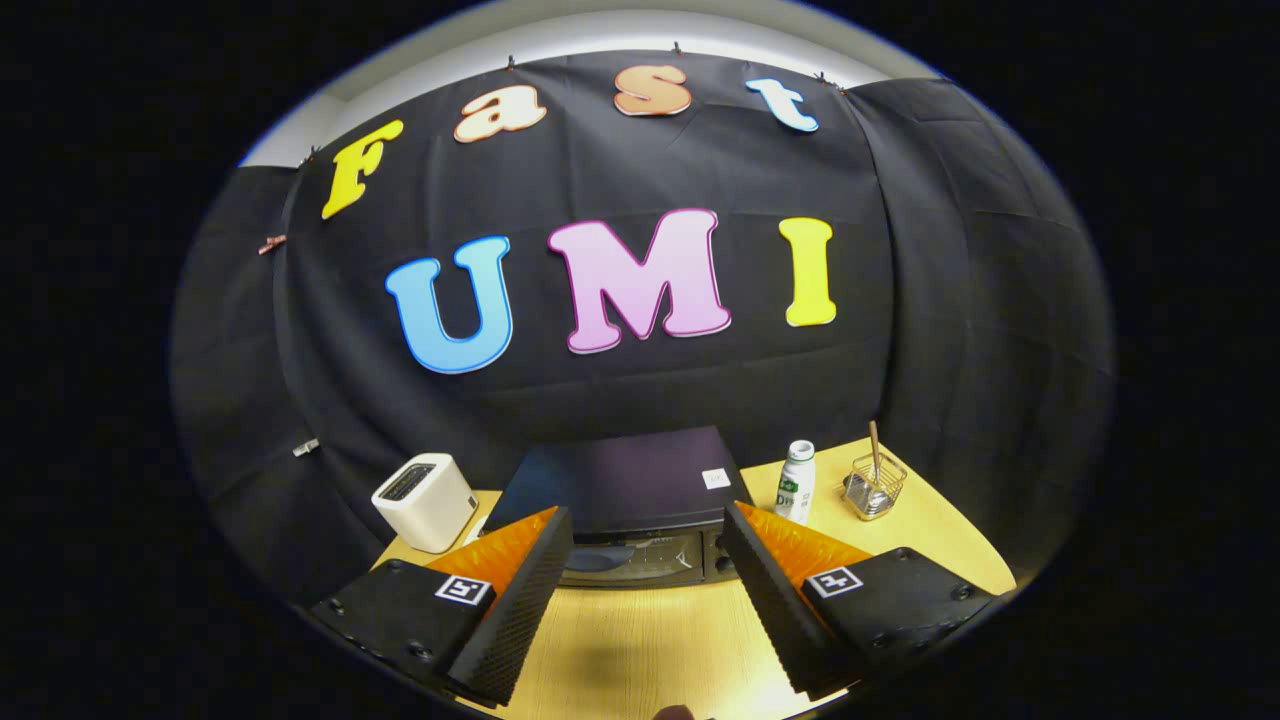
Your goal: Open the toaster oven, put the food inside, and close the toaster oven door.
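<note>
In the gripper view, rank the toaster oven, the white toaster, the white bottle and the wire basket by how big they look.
1. toaster oven, beyond the open gripper
2. white toaster
3. white bottle and wire basket look alike; no ranking between them.

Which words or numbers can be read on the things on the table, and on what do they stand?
White bottle: green label print, too blurred to read.
Toaster oven: white sticker on top, too small to read.
Claw: open, fingers flanking the oven front; square markers, no words.
</note>
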The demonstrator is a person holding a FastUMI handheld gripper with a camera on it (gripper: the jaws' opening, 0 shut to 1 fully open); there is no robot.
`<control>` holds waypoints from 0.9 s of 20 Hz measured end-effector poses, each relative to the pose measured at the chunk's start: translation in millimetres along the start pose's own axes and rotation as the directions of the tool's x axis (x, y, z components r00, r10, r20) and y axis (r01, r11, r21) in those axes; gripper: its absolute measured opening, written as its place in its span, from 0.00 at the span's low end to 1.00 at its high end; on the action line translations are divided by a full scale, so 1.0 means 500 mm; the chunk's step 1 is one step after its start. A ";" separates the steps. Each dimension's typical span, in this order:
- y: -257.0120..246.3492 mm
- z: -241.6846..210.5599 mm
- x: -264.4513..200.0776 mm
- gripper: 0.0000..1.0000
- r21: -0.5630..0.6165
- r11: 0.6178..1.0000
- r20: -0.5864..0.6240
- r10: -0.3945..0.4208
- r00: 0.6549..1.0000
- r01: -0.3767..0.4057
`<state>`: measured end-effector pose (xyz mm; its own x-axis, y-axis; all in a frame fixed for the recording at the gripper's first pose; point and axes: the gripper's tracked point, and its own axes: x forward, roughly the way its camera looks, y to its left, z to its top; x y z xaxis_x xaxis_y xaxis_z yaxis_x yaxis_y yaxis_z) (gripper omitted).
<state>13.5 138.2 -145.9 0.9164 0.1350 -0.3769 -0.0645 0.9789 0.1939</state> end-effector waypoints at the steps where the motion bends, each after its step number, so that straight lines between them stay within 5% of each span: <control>1: -0.011 0.016 -0.011 0.98 0.007 1.000 0.007 0.013 1.000 -0.013; 10: -0.175 0.176 -0.126 0.98 -0.081 0.997 0.203 -0.001 0.979 0.018; 18: -0.229 0.224 -0.207 0.98 -0.186 0.982 0.297 0.025 0.955 0.033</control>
<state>-29.7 -5.0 -27.8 0.9905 0.1075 -0.0861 -0.1071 0.9942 0.0094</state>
